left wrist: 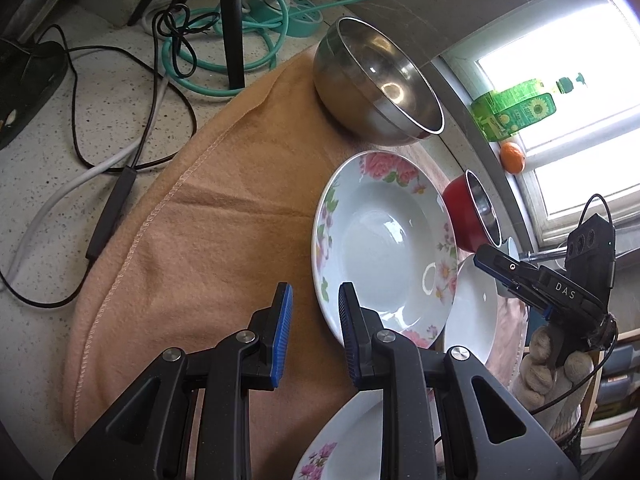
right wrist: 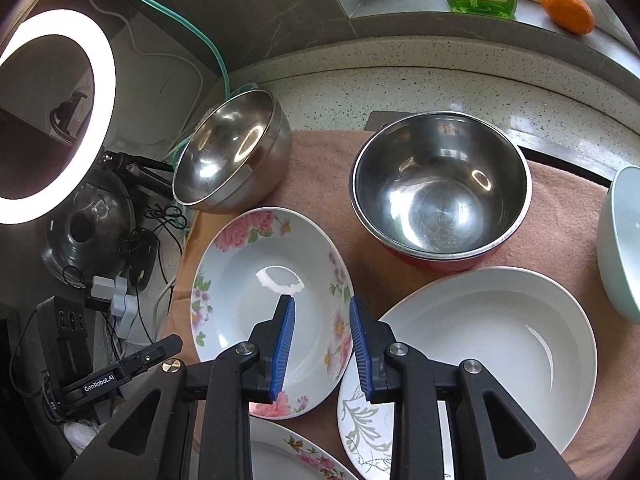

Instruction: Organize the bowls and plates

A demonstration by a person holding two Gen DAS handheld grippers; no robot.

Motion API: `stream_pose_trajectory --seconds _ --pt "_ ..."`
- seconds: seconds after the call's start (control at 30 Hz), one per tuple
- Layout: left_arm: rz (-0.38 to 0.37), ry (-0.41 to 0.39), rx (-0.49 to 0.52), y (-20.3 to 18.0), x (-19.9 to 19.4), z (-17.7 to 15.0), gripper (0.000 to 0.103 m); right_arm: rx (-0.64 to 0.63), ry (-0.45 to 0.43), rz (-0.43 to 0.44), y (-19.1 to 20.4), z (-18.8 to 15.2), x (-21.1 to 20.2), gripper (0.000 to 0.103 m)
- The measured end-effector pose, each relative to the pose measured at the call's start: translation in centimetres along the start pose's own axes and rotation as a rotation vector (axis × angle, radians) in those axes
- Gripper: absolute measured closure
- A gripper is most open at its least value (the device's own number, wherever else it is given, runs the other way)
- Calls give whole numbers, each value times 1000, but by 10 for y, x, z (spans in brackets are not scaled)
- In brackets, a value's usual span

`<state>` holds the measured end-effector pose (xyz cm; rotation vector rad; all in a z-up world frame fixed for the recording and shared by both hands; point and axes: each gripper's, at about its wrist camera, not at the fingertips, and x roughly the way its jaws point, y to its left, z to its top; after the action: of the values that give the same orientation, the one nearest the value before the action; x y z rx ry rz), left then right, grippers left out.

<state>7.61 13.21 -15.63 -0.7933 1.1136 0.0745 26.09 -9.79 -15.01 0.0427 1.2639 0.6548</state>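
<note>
The flowered plate (right wrist: 272, 300) lay on the peach cloth (left wrist: 192, 248) at the middle of the right wrist view, with a plain white plate (right wrist: 492, 352) just to its right, overlapping a leaf-patterned plate (right wrist: 360, 428) at the lower edge. Behind them, toward the top of the frame, stood a red-sided steel bowl (right wrist: 440, 192) and a tilted steel bowl (right wrist: 232, 152); a pale green bowl (right wrist: 620, 240) sat at the right edge.

The right gripper (right wrist: 322, 344) hung over the flowered plate's right rim, its blue pads apart with the rim showing in the gap between them, nothing pressed that I could see. The left gripper (left wrist: 314, 328) stood parted and empty at the plate's left edge in its own view, over bare cloth.

The plates looked like glazed china: stiff, slick, moderately heavy and apt to chip against a neighbour. I judged the raised rim the only sensible hold, taken squarely so it would not slide out. The steel bowls seemed lighter, tougher, and best pinched on the wall at the lip.
</note>
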Motion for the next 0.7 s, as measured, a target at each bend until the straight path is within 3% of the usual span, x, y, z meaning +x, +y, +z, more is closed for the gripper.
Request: stream_pose_trajectory --seconds 0.7 --pt "13 17 20 -2 15 9 84 18 43 -15 -8 10 28 87"
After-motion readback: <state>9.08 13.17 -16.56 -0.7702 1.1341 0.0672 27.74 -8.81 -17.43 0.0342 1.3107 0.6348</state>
